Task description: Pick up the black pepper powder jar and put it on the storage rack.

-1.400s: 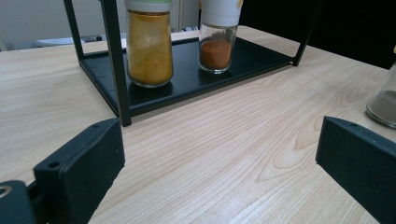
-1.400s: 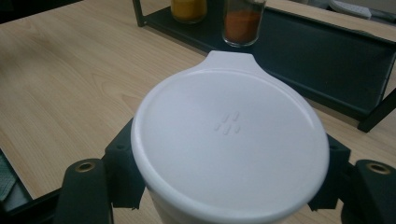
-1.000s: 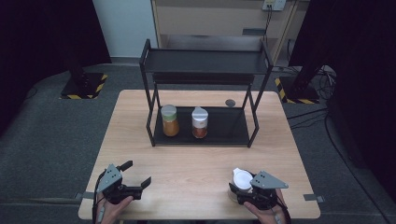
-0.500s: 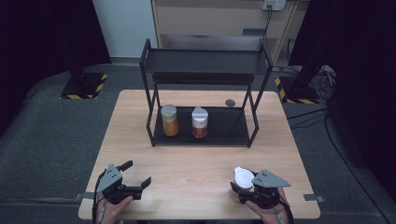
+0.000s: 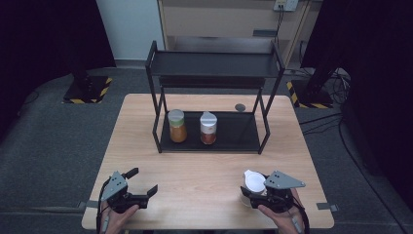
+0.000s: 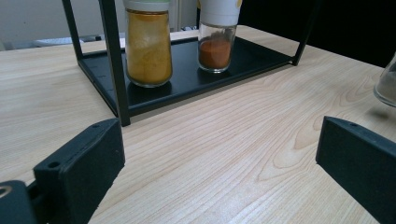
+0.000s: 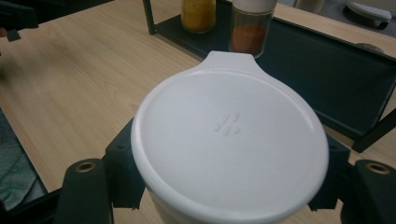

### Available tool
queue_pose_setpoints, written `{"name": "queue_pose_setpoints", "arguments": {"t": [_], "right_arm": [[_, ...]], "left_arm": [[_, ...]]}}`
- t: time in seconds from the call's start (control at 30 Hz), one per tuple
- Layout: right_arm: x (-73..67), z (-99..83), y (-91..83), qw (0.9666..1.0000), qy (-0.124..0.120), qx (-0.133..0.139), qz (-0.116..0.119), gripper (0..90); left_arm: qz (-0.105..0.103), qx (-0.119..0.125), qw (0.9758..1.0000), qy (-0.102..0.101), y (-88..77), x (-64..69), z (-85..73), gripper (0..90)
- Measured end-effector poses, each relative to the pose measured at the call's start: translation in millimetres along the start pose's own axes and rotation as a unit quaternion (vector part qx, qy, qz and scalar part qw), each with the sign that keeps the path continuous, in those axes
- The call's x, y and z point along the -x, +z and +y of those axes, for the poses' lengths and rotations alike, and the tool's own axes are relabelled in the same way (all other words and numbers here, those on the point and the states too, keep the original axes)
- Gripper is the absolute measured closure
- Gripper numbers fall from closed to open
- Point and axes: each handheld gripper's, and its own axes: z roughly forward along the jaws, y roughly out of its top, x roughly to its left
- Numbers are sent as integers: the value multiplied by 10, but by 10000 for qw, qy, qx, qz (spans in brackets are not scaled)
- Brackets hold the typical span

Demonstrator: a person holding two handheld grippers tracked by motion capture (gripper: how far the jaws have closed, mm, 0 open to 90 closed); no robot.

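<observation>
- High view: the wooden table (image 5: pixel 204 195) carries a black two-tier rack (image 5: pixel 214 97) at its far, 12 o'clock end.
- On the rack's bottom shelf stand two jars close together, not touching: a green-lidded jar (image 5: pixel 177 126) of yellow-orange powder on the left, a white-capped jar (image 5: pixel 208 128) with red powder low down on the right. No writing on either can be read from here.
- A small dark round disc (image 5: pixel 240 107) lies on the table behind the shelf, towards 1 o'clock of the jars.
- Down at 5 o'clock, the right gripper (image 5: pixel 255 191) has a white-lidded jar (image 5: pixel 253 184) clamped between its jaws, near the table's front edge.
- At 7 o'clock, the left gripper (image 5: pixel 142 185) sits over bare wood with its jaws spread wide and nothing in them.
- Left gripper view: both black jaws stand far apart with only wood grain between. The yellow powder fills its jar (image 6: pixel 147 44) nearly to the lid; the red powder (image 6: pixel 215 52) lies as a low band in clear glass. At 3 o'clock the glass edge of the held jar (image 6: pixel 386 84) peeks in.
- Right gripper view: the white lid (image 7: pixel 231 140), round with a small tab at 12 o'clock, bears a tiny embossed cluster of dashes at its centre, and no brand or words. The jaws press in on both sides below it. What's inside, I can't tell.
- Beyond, at 12 o'clock, both shelf jars show again.
</observation>
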Motion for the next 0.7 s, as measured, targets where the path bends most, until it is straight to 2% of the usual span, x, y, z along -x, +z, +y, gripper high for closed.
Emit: {"name": "queue_pose_setpoints", "arguments": {"t": [0.4,0.7], "right_arm": [[85,177,-10,9998,-50,-24,204,315],[176,379,-6,9990,-200,-87,392,315]], "left_arm": [[-7,-4,10000,-4,3,-1,0,2],[-9,-3,10000,-3,1,-3,0,2]]}}
